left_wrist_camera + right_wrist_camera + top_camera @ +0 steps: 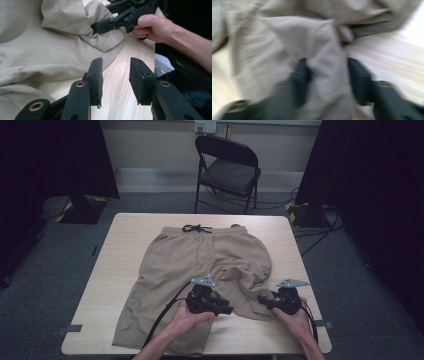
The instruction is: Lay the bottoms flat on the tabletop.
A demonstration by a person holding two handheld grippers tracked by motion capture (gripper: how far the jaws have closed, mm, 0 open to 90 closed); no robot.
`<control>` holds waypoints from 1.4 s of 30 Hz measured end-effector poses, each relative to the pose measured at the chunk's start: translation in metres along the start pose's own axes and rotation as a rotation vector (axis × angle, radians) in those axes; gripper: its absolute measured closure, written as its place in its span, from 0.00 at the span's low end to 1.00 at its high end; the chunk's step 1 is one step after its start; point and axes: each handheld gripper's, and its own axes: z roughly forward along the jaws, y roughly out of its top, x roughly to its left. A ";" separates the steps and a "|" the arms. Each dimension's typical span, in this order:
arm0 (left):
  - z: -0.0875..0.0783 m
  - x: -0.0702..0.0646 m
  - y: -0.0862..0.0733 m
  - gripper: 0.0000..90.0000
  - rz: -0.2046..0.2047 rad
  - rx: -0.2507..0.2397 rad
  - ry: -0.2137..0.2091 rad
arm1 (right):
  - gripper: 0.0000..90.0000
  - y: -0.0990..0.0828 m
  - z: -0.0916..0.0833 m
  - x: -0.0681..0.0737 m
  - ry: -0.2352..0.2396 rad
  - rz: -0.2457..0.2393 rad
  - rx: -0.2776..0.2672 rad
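Observation:
Beige shorts [200, 255] lie flat on the wooden table [125, 235], waistband and black drawstring [196, 228] at the far side. Their right leg is bunched up near the front right. My left gripper [227, 309] hovers over the gap between the legs; in the left gripper view its jaws [116, 75] stand open over bare wood, next to the cloth [37, 45]. My right gripper [262, 301] sits at the bunched leg hem. In the blurred right gripper view, a fold of the fabric [312, 37] fills the gap between its jaws [327, 72]. The left gripper view also shows the right gripper [100, 27] at the cloth.
A black folding chair [227, 167] stands beyond the table's far edge. Dark curtains and stand bases flank the room. Bare tabletop lies left and right of the shorts, and the front edge is close to my hands.

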 end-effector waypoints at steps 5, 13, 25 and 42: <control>0.005 -0.004 -0.002 0.70 0.018 0.010 -0.003 | 0.93 0.001 0.007 0.028 0.140 -0.046 0.029; 0.030 -0.008 -0.007 0.70 0.019 0.050 -0.021 | 0.73 0.012 0.004 0.029 0.156 0.006 -0.049; 0.065 -0.015 -0.014 0.56 0.046 0.077 0.018 | 0.91 0.011 -0.015 0.002 0.074 0.079 -0.148; 0.068 -0.023 -0.023 0.96 0.153 0.099 0.140 | 0.84 0.005 -0.020 -0.017 0.026 0.140 -0.165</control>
